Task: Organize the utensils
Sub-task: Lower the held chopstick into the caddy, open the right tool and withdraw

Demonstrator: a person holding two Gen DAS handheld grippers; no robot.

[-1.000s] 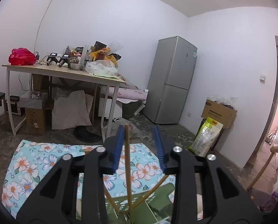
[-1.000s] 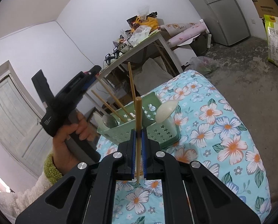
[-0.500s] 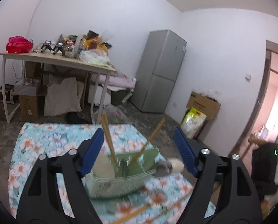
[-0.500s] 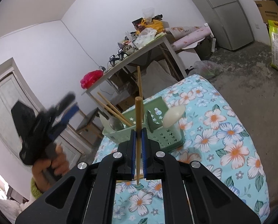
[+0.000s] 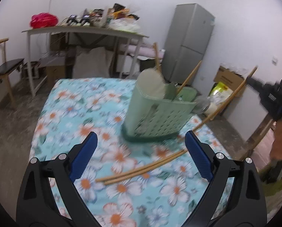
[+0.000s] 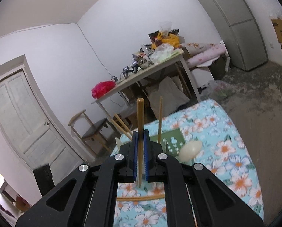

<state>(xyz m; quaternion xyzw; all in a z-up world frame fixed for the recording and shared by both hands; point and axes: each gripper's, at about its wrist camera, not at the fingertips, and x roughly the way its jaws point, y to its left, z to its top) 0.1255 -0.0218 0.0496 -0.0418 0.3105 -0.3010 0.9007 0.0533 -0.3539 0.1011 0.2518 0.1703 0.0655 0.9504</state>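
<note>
A perforated pale green plastic utensil basket (image 5: 159,117) stands on a desk (image 5: 69,113) covered in a turquoise flowered cloth. Wooden chopsticks and a pale spoon (image 6: 190,149) lean out of the basket, tips slanting upward. Two loose chopsticks (image 5: 141,170) lie flat side by side on the cloth, running left to right between the left tongs (image 5: 141,157), whose jaws have just been spreading and now stand wide, touching nothing; a second ago a chopstick stood between them. The right tongs (image 6: 140,158) pinch one upright chopstick (image 6: 140,117), as before.
</note>
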